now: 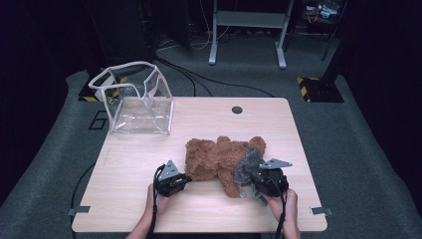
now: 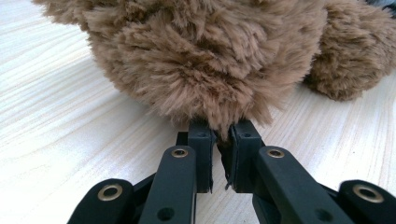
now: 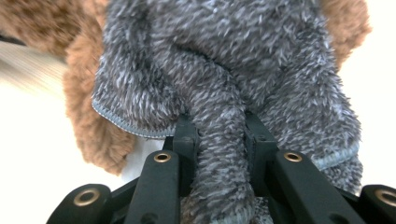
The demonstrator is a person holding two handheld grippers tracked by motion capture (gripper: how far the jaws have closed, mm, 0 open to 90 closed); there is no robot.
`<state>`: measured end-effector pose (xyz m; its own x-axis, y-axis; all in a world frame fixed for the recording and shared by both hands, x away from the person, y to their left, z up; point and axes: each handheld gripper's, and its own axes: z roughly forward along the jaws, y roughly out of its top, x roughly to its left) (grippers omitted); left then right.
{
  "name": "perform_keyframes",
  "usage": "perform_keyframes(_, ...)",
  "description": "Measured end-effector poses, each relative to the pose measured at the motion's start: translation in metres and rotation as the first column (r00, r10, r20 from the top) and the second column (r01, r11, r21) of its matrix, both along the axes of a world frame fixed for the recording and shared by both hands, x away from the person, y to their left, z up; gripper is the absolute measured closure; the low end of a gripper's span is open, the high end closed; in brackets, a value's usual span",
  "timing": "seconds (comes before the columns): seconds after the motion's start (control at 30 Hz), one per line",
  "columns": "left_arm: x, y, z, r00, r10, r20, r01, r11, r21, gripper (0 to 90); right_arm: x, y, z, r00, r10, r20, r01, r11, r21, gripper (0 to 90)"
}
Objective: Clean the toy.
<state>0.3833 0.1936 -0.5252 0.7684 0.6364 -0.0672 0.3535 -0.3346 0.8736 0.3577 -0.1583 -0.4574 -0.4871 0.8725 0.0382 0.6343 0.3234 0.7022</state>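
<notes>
A brown plush bear (image 1: 219, 158) lies on the wooden table (image 1: 139, 159), near the front middle. A grey fleece garment (image 1: 247, 163) drapes over its right side. My left gripper (image 1: 186, 178) is at the bear's left edge, its jaws shut on a tuft of the brown fur (image 2: 219, 126). My right gripper (image 1: 251, 185) is at the bear's front right, shut on a bunched fold of the grey fleece (image 3: 219, 158), which fills the gap between its fingers (image 3: 184, 140). The bear's brown fur (image 3: 88, 116) shows behind the fleece.
A clear plastic bag with white trim (image 1: 135, 99) stands open at the table's back left corner. A round cable hole (image 1: 237, 109) sits near the back edge. Bare tabletop lies left of the bear and along the front edge.
</notes>
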Motion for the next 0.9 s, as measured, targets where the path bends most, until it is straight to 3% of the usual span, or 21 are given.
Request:
perform_keyframes(0.07, 0.0, 0.0, 0.0, 1.0, 0.001, 0.0, -0.001, 1.0, 0.0, 82.2, -0.001, -0.006, 0.008, 0.9998, 0.004, 0.017, -0.005, 1.0, 0.02, 71.3)
perform_keyframes(0.27, 0.0, 0.0, 0.0, 1.0, 0.002, -0.002, -0.002, 1.0, 0.001, 82.2, 0.004, -0.027, 0.039, 0.992, -0.074, 0.103, 0.07, 0.997, 0.043, 71.4)
perform_keyframes(0.5, 0.0, -0.001, 0.0, 1.0, 0.002, -0.002, -0.002, 1.0, 0.002, 82.2, 0.038, -0.036, 0.061, 0.9864, -0.109, 0.123, 0.103, 0.993, 0.051, 71.4)
perform_keyframes(0.67, 0.0, -0.001, 0.0, 1.0, 0.001, -0.004, -0.001, 1.0, 0.006, 82.2, 0.07, -0.032, 0.06, 0.9897, -0.112, 0.089, 0.109, 0.993, 0.038, 71.4)
perform_keyframes(0.73, 0.0, -0.001, 0.0, 1.0, 0.002, -0.004, -0.002, 1.0, 0.006, 82.1, 0.084, -0.029, 0.056, 0.9925, -0.105, 0.062, 0.102, 0.993, 0.056, 71.5)
perform_keyframes(0.9, 0.0, -0.001, 0.0, 1.0, -0.002, -0.007, 0.002, 0.9999, 0.012, 82.1, 0.105, -0.019, 0.045, 0.9949, -0.101, 0.009, 0.1, 0.994, 0.048, 71.5)
